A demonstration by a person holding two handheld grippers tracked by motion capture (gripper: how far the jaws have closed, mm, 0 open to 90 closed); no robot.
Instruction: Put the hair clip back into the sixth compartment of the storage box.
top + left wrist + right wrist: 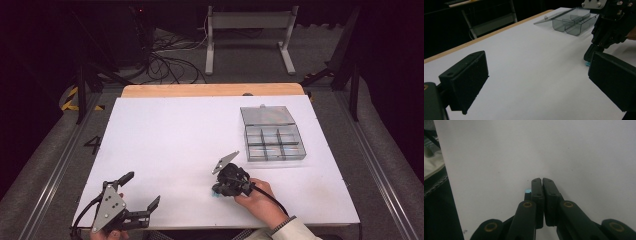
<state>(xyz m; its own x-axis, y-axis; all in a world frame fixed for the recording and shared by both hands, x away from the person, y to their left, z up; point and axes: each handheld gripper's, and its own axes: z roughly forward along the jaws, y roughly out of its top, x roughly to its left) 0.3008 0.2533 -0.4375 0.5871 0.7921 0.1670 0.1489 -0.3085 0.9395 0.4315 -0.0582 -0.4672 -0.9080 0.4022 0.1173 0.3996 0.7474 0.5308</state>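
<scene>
Nearest the high camera, at the surface's (165,135) front left corner, the left gripper (142,193) rests in a hand with its jaws wide apart and nothing between them. Right of it, near the front edge, the right gripper (218,188) points down at the surface, its jaws closed together, and a small blue piece (527,191) lies just beside the tips; whether they pinch it I cannot tell. Farther right and back stands a clear box (272,134) with its lid open, well apart from both grippers.
</scene>
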